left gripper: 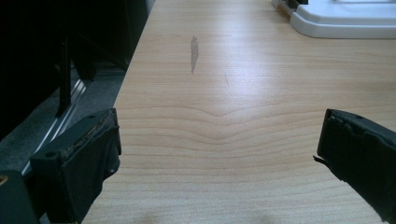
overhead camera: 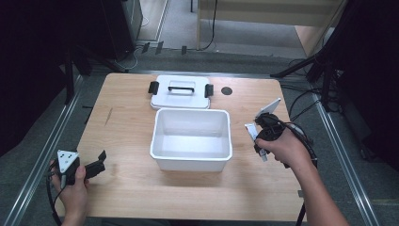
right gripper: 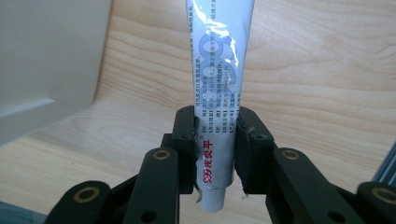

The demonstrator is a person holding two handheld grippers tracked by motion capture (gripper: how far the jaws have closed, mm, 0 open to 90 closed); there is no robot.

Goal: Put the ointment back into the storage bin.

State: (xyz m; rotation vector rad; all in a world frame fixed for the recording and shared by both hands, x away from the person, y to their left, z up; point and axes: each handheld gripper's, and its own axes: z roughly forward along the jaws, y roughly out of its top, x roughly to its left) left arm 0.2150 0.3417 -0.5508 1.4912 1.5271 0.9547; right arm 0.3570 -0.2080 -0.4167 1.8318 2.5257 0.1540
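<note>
A white tube (right gripper: 219, 70) with printed text and a white cap stands between the two black jaws of my right gripper (right gripper: 215, 140), which is shut on it near the cap end. In the high view the right gripper (overhead camera: 261, 135) is lifted off the table just right of the open white bin (overhead camera: 191, 161), with the white tube (overhead camera: 266, 111) sticking up and away from it. My left gripper (overhead camera: 96, 165) rests at the table's front left corner. Its jaws stand wide apart over bare wood, and the left gripper (left gripper: 217, 149) holds nothing.
The bin's white lid (overhead camera: 180, 92) with a handle and black side clips lies flat behind the bin; its corner, the lid (left gripper: 345, 21), reaches the left gripper view. A dark round hole (overhead camera: 227, 91) sits in the tabletop at back right. Cables and stands ring the table.
</note>
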